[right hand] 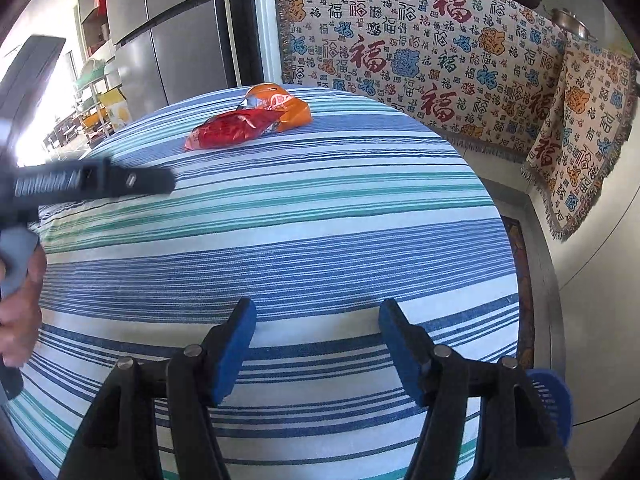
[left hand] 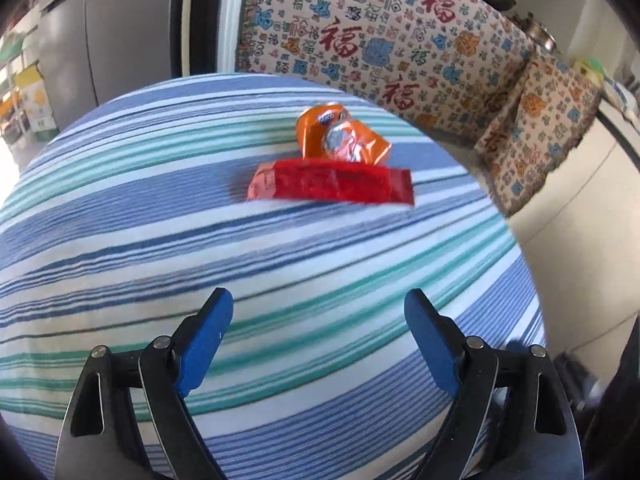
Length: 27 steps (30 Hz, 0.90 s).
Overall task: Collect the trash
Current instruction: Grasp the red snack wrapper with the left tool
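A red snack wrapper [left hand: 332, 186] lies flat on the striped tablecloth [left hand: 200, 248], with a crumpled orange wrapper [left hand: 344, 136] right behind it and touching it. My left gripper [left hand: 319, 308] is open and empty, some way short of the red wrapper. In the right wrist view the red wrapper [right hand: 228, 130] and the orange wrapper [right hand: 288, 110] lie at the far side of the tablecloth [right hand: 280, 240]. My right gripper [right hand: 317, 316] is open and empty, far from them. The left gripper's body [right hand: 80, 184] and the hand holding it show at the left.
A patterned cloth [right hand: 440, 52] with red and blue characters hangs behind the table and over a counter at the right. A steel fridge [right hand: 168, 40] stands at the back left. A blue basket rim [right hand: 552, 400] shows at the lower right, off the table edge.
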### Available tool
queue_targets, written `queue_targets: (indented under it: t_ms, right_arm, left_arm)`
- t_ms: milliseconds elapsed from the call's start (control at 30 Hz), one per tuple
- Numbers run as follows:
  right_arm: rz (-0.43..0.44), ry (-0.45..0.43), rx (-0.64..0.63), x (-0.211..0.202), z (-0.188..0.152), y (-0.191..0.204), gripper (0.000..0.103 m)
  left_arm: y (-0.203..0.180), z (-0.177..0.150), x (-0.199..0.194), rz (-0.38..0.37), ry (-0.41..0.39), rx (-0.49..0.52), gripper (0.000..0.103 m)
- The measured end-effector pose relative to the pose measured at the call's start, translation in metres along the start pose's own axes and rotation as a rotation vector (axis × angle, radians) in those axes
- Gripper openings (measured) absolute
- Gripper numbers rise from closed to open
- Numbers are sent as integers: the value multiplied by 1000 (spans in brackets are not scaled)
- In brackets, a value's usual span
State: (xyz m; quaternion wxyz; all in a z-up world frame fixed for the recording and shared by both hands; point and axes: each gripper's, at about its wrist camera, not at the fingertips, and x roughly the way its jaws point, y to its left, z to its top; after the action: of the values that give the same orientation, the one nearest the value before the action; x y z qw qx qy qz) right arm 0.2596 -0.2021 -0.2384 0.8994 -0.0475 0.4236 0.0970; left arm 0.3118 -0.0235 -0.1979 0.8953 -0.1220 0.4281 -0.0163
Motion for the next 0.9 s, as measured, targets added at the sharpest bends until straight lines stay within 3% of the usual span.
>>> queue_targets:
  t_ms: [67, 133, 300, 333, 367, 433, 567, 800, 900]
  right_arm:
    - [8, -1, -12, 1, 2, 1, 67]
    - [12, -3, -10, 0, 2, 1, 67]
    - [23, -7, -15, 0, 1, 0, 68]
    - [23, -8, -15, 0, 0, 1, 68]
    - [24, -8, -16, 0, 0, 1, 68]
    - [23, -8, -17, 0, 0, 1, 69]
    - [22, -7, -19, 0, 0, 1, 69]
    - [16, -6, -17, 2, 1, 2, 70]
    - [12, -5, -15, 2, 2, 1, 70]
  left_arm:
    - [-7, 26, 6, -14, -13, -77, 83]
    - [-16, 49, 18, 28, -14, -131, 85]
    - [-22, 64, 69, 150, 97, -224, 83]
    - [-20, 61, 74, 181, 109, -226, 74]
    - [-17, 58, 76, 183, 114, -230, 50]
    - [-10, 50, 70, 137, 110, -230, 32]
    - [0, 26, 44, 90, 107, -97, 24]
    - [35, -4, -5, -61, 237, 167, 26]
    - [45, -10, -24, -17, 200, 257, 35]
